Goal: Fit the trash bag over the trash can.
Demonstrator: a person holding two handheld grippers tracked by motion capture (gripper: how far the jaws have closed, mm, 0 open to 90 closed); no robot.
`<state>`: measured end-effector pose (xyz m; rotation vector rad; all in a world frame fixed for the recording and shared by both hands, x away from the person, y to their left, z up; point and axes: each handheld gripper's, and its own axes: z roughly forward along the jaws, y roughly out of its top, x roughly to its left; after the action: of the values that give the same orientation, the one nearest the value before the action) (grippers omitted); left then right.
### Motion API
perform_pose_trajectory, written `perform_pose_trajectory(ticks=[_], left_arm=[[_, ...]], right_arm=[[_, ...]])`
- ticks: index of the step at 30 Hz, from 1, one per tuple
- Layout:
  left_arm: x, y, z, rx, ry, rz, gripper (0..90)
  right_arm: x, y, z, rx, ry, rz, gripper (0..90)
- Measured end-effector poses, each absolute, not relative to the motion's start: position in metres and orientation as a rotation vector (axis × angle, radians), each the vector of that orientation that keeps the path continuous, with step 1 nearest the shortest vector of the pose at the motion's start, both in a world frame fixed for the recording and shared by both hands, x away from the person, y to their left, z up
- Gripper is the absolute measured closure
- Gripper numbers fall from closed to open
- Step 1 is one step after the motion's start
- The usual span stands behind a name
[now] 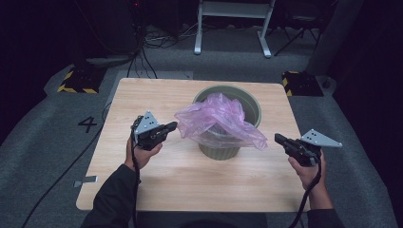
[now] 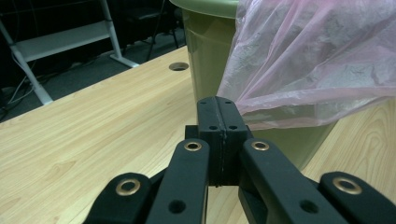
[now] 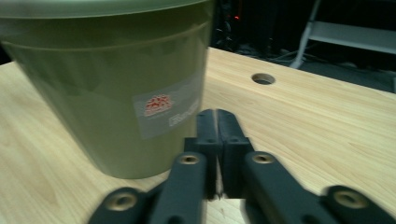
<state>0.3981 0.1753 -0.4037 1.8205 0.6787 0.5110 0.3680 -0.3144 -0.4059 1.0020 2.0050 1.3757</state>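
Green bin [image 1: 223, 147] stands upright on the wooden table [image 1: 157, 185], a bit past centre toward the far edge. Pink plastic bag [image 1: 216, 118] is draped over its near rim, crumpled, part of it hanging down the outside on the near and right side; the far part of the rim is bare.

Left gripper [image 1: 172, 126] is held just left of the bin, pointing right at the bag's edge, near it but not touching. In the left gripper view its jaws are pressed together, nothing between them; the bag hangs right above and behind the tips.

Right gripper [image 1: 277, 138] is on the bin's right side, pointing left, tip close to the hanging corner of the bag, apart from it. In the right gripper view the jaws are all but together with a thin slit between them, nothing held; the bin wall with a pale label [image 3: 168, 112] is just ahead on the left.

Both hands hold the grippers above the tabletop.
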Motion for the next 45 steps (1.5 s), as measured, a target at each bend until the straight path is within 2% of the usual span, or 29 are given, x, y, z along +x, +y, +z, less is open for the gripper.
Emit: perform_pose_trajectory(ticks=[6, 11, 15, 17, 22, 25, 29, 32, 35, 45], left_arm=[[0.391, 0.166, -0.400, 1.833, 0.639, 0.535, 90.0], [0.389, 0.161, -0.399, 1.849, 0.623, 0.547, 90.0], [0.390, 0.159, -0.399, 1.857, 0.622, 0.552, 90.0], [0.390, 0.158, -0.399, 1.862, 0.622, 0.551, 90.0], [0.394, 0.151, -0.400, 1.877, 0.621, 0.554, 90.0], [0.396, 0.148, -0.401, 1.883, 0.616, 0.556, 90.0], [0.402, 0.146, -0.404, 1.891, 0.623, 0.548, 90.0], [0.408, 0.145, -0.408, 1.885, 0.641, 0.535, 90.0], [0.414, 0.145, -0.412, 1.888, 0.656, 0.515, 90.0], [0.431, 0.136, -0.427, 1.938, 0.687, 0.458, 90.0]], right_arm=[[0.349, -0.310, -0.385, 0.846, 1.988, 1.469, 51.2], [0.326, -0.298, -0.359, 0.731, 1.962, 1.498, 33.6], [0.307, -0.280, -0.339, 0.597, 1.990, 1.510, 26.8], [0.299, -0.266, -0.330, 0.515, 2.010, 1.483, 26.6], [0.307, -0.230, -0.320, 0.477, 2.057, 1.346, 30.2], [0.321, -0.220, -0.322, 0.521, 2.056, 1.242, 36.9], [0.344, -0.218, -0.328, 0.556, 2.089, 1.124, 71.4], [0.361, -0.224, -0.334, 0.586, 2.088, 1.114, 86.9], [0.373, -0.234, -0.337, 0.660, 2.056, 1.147, 90.0], [0.416, -0.265, -0.355, 0.920, 1.988, 1.247, 90.0]])
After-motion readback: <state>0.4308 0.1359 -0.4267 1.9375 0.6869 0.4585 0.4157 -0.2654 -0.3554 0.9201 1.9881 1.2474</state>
